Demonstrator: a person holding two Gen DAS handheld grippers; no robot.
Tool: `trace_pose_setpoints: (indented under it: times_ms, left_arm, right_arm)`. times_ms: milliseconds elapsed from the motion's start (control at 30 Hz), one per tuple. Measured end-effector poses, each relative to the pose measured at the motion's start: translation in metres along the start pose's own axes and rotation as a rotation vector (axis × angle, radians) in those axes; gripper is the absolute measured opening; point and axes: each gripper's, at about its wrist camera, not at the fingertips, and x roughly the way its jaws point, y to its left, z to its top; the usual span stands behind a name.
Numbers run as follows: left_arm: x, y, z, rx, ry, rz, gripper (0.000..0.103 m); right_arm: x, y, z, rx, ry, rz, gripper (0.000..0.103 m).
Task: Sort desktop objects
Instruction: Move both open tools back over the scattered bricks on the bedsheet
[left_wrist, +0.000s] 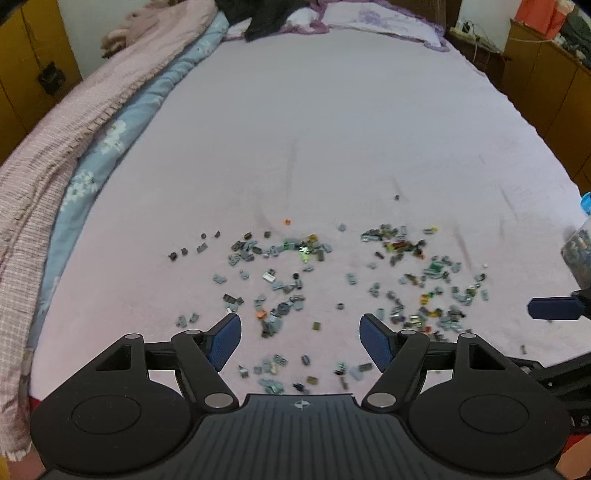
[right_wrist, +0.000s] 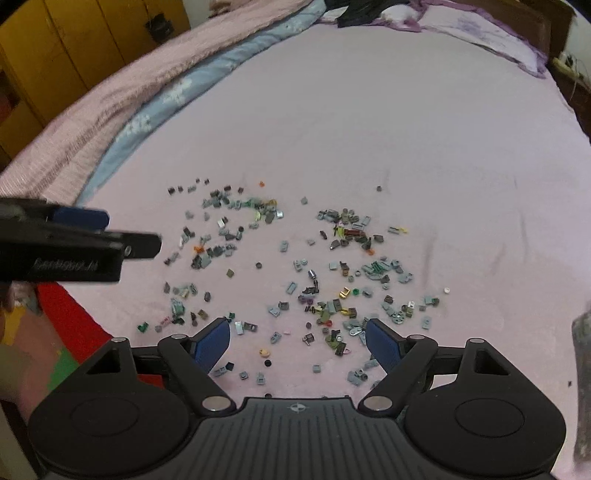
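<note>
1. My left gripper (left_wrist: 300, 341) is matte black, with ribbed blue pads on its fingers (left_wrist: 226, 341).
2. My right gripper (right_wrist: 298, 345) matches: round silver rivets, two disc-shaped housings, a ridged grey centre plate with a small crosshair mark.

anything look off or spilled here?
Yes: small toy bricks lie scattered loose across the pink bedsheet, unsorted. One white piece sits apart at the right. Both grippers hover open, empty.

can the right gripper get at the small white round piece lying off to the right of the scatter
Probably yes. The right gripper is open and holds nothing, and the white round piece lies alone on the pink sheet, with bare sheet around it.
</note>
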Motion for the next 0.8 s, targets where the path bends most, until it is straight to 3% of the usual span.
trace_pose_setpoints:
  times_ms: [200, 433, 800]
  left_arm:
    - [0.035, 0.032, 0.0, 0.028, 0.017, -0.027, 0.071]
    - [0.072, 0.067, 0.009, -0.014, 0.057, -0.053, 0.071]
    - [0.112, 0.087, 0.027, -0.038, 0.09, -0.082, 0.071]
  right_arm:
    - [0.036, 0.028, 0.015, 0.076, 0.034, -0.039, 0.082]
    - [0.082, 0.061, 0.042, 0.069, 0.063, -0.048, 0.081]
    - [0.118, 0.064, 0.07, 0.076, 0.098, -0.08, 0.081]
